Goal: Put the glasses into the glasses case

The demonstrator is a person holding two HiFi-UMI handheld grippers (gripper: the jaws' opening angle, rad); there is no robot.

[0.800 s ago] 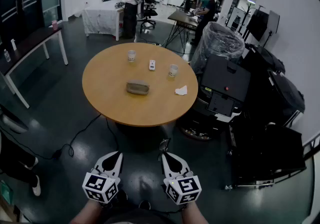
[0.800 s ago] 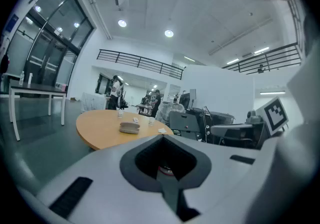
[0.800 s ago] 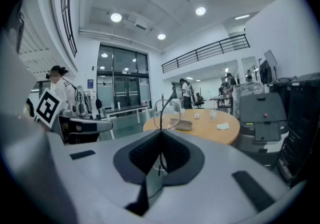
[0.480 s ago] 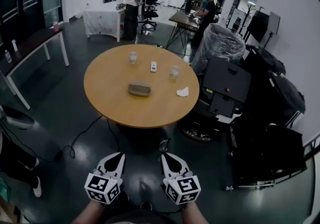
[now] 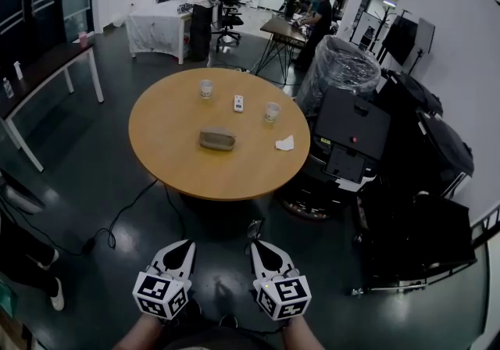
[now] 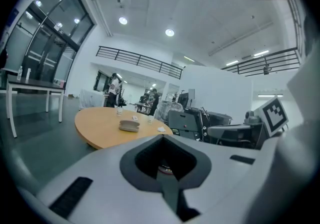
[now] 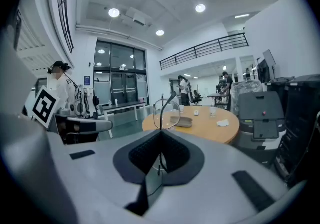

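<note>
Wire-rimmed glasses (image 7: 167,112) stayed pinched in the right gripper (image 5: 258,246), left gripper (image 5: 185,246) clenched empty, the case (image 5: 216,138) hardly nearer, so the approach remained.

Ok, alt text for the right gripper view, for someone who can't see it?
The right gripper is shut on the glasses, one lens standing above its jaws. Beyond stands a round table with the case on it.
</note>
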